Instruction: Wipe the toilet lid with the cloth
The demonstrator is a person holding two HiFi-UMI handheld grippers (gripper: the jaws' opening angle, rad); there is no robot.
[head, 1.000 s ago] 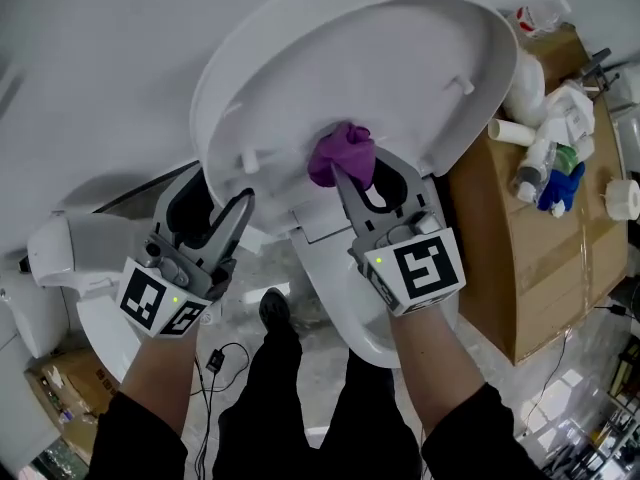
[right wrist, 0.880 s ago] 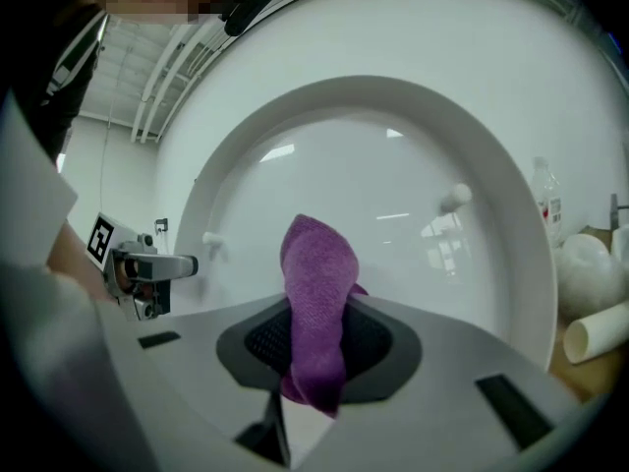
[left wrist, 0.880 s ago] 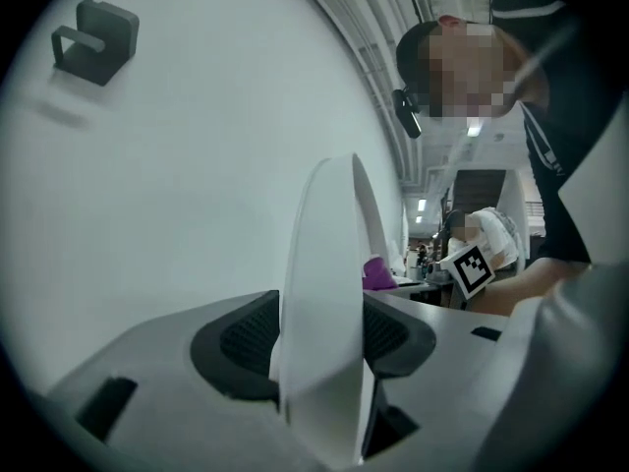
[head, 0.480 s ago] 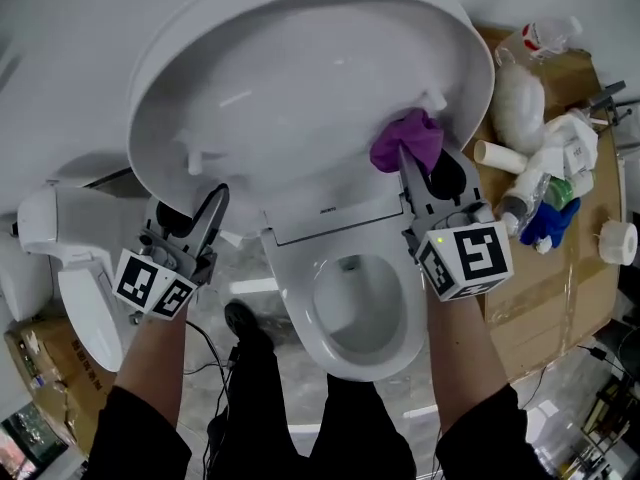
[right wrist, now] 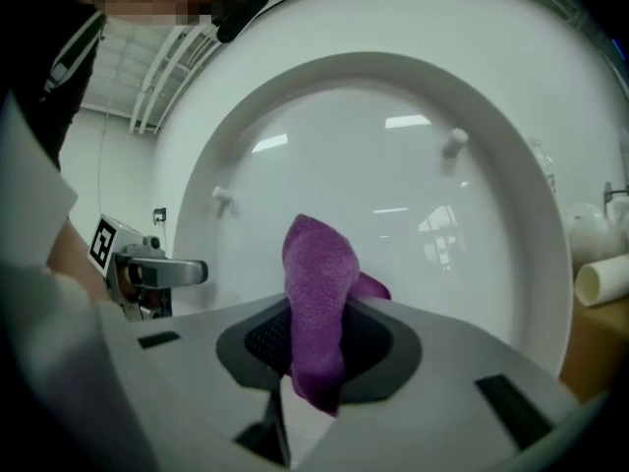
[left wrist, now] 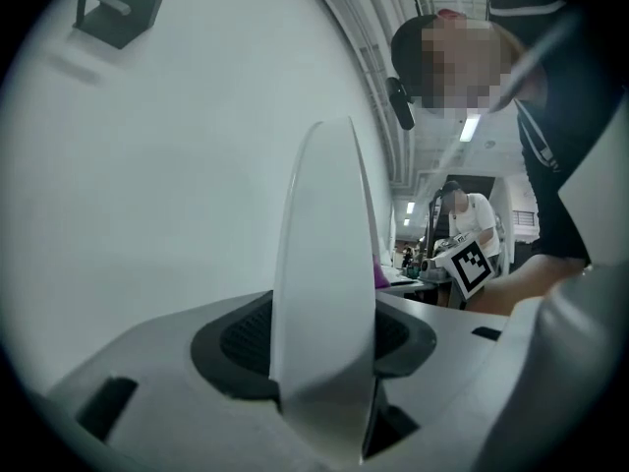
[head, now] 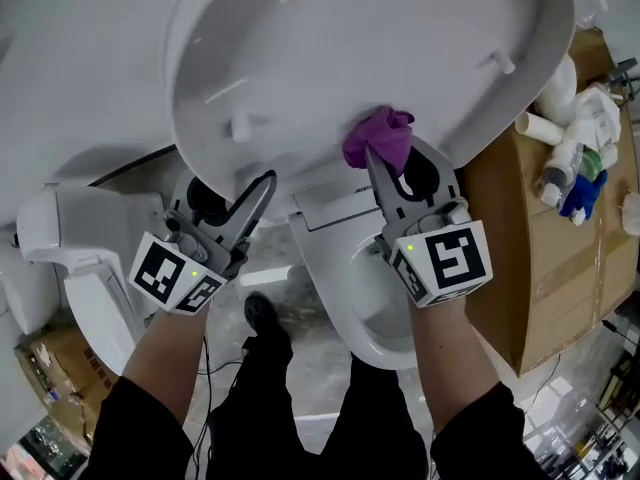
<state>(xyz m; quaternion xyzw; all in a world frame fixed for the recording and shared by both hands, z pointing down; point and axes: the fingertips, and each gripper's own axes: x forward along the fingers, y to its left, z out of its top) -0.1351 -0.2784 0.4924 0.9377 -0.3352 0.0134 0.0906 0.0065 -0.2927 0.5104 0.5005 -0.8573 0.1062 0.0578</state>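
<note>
Against the inner face of the raised toilet lid (head: 330,58), pressing a purple cloth (head: 378,138) with the right tool (head: 385,161). Closed tight on the cloth's bunched middle, with a nubbly, knitted fold standing up past the jaws and a short tail hanging below them. Touching the lid low down, near its right-hand rim.

Over at the lid's left edge, clamping the thin rim with the left tool (head: 232,190). Shown edge-on in the left gripper view as a smooth white blade filling the whole gap between the jaws.

Glossy, hard and oval all over that lid, catching streaks of ceiling light, with small stub bumpers (head: 240,125) poking from the surface. Just beneath the hinge, a rounded white toilet bowl (head: 385,346), open at the top, inside mostly hidden behind the right tool's marker cube.

Off to the right, a brown cardboard box (head: 530,258), flaps shut and taped. Lying in a heap on top: a pale tube (head: 540,126), a clear bottle (head: 556,163) and something bright blue (head: 575,194), all touching one another.
</note>
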